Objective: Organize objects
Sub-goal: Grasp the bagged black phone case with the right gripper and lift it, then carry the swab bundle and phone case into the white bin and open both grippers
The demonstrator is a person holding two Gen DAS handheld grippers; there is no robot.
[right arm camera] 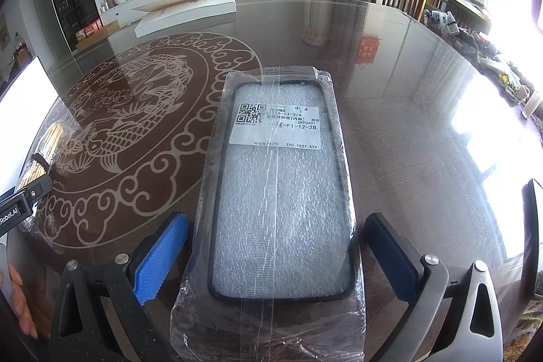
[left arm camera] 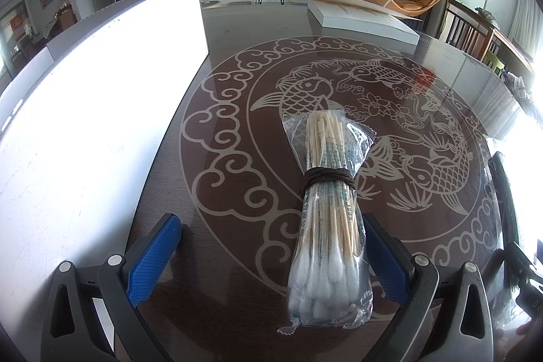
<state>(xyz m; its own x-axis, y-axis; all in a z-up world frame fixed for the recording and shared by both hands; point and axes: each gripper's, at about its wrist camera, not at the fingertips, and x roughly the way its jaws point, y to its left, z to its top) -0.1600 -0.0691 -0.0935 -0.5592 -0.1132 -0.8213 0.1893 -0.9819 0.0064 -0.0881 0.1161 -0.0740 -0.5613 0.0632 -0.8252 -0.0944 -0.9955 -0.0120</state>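
Closest to the lens in both views are the blue pads, so starting there: the right gripper (right arm camera: 271, 260) has its jaws spread as wide as they look able to go, with the bagged phone case (right arm camera: 281, 202) lying flat on the table (right arm camera: 407, 97) between them. Neither pad seems to touch it. Left gripper (left arm camera: 268, 260) is the same story, jaws spread, and the bundle of cotton swabs (left arm camera: 327, 219) in its clear wrapper sits between them but off toward the right-hand pad, looking just about against it.

My read is that this is the line-up-and-grab step on both sides. For the case, I'd close across the narrow width near the bottom end and go slow, since the loose slippery plastic will probably want to skate on the glass top. For the swabs, I'd centre the jaws first, then pinch near the dark tie around the middle, where the bundle is tightest; the cotton end would likely just squash.

Further out there's a big white board (left arm camera: 101, 111) on the left and a flat white box (right arm camera: 190, 11) at the far end of the table. Can't tell where things are meant to end up.
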